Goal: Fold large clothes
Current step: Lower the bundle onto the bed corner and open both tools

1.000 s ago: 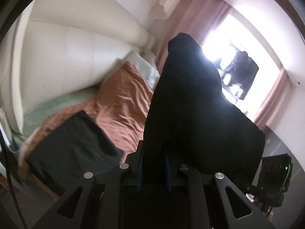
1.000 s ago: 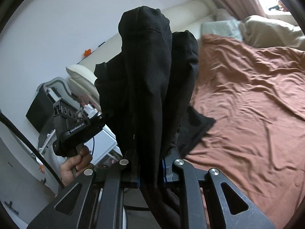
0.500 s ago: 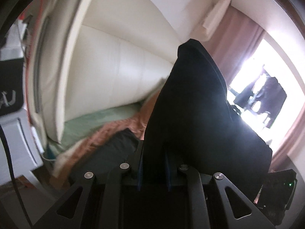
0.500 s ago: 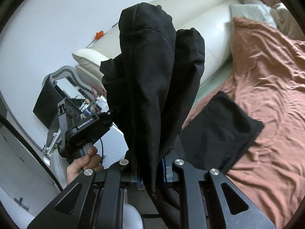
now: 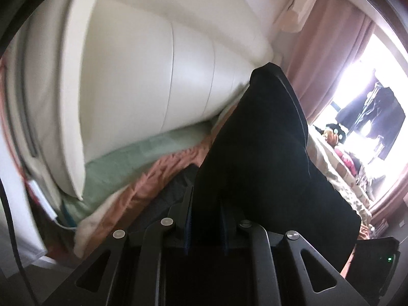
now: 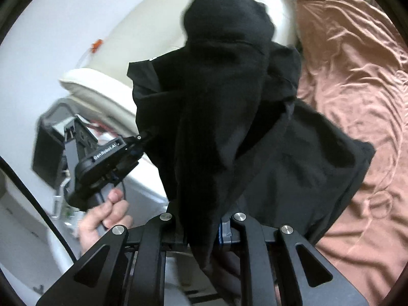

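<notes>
Black garment (image 6: 224, 117), rust-brown bedspread (image 6: 357, 81)

Black garment (image 6: 229, 117) hangs right in front of both my views; bed (image 6: 357, 102) to my right is open, headboard (image 5: 153, 76) crowds the left.

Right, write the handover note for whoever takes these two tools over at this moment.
Left tool: shut on the black garment, fabric pinched between its fingers.
Right tool: shut on the same black garment, which bunches up in front of the camera.
The left hand grips the left tool's handle, seen in the right wrist view.
The garment hangs in the air between both tools, over the edge of the bed with the rust-brown cover; the cream headboard stands behind.
Done: both grips are made and the garment is lifted.
Left: lay it flat on the cover and fold it.
</notes>
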`<state>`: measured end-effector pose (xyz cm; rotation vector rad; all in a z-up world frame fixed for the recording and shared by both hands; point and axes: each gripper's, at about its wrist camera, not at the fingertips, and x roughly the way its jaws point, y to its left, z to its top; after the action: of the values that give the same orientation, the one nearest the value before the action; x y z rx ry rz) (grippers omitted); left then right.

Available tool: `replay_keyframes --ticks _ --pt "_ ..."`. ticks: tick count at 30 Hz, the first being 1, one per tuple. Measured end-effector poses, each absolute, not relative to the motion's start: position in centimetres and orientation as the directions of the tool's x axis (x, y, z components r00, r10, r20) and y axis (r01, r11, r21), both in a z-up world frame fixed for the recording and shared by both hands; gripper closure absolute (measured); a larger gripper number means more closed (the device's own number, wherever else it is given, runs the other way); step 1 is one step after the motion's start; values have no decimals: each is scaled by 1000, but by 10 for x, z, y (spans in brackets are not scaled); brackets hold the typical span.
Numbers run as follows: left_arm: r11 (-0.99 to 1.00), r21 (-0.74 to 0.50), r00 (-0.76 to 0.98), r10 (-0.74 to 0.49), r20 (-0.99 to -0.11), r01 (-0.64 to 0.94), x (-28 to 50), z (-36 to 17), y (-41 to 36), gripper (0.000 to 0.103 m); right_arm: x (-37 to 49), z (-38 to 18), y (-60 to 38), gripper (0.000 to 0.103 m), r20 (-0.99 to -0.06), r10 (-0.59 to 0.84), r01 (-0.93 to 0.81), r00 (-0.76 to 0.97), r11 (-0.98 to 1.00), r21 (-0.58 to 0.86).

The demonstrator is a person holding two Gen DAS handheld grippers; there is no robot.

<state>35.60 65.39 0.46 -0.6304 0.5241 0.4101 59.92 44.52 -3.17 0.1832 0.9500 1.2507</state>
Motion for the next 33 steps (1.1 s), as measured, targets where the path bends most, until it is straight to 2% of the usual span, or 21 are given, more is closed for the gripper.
replay_keyframes --ticks 6,10,16,18,20,25,26,28,33 --pt "744 -415 767 200 -609 -524 392 -26 668 86 623 -47 463 91 -547 837 -725 33 397 563" --pt "748 -342 723 256 -642 -569 404 -44 672 83 643 -62 467 91 -562 825 -694 61 440 570" --pt "686 -382 685 233 -690 -619 366 -87 661 83 679 -124 490 87 -695 712 -597 97 601 532" --pt "684 -377 677 235 -697 -625 351 -97 651 83 690 -142 489 85 -687 723 -554 73 603 575" --pt "679 -360 663 250 -705 -639 336 -105 642 79 688 -150 485 82 -668 742 -519 58 594 615" --pt "685 -374 676 235 -699 -625 315 -111 622 54 670 -146 478 73 -672 739 -520 50 594 614" --pt "695 -359 671 240 -701 -624 314 -111 616 53 665 -142 474 72 -680 731 -533 58 599 598" --pt "696 -352 666 241 -705 -625 316 -110 611 51 656 -134 472 54 -699 710 -558 85 615 557" --pt "716 -351 673 222 -705 -603 319 -102 593 51 642 -112 459 51 -703 696 -604 146 625 494"
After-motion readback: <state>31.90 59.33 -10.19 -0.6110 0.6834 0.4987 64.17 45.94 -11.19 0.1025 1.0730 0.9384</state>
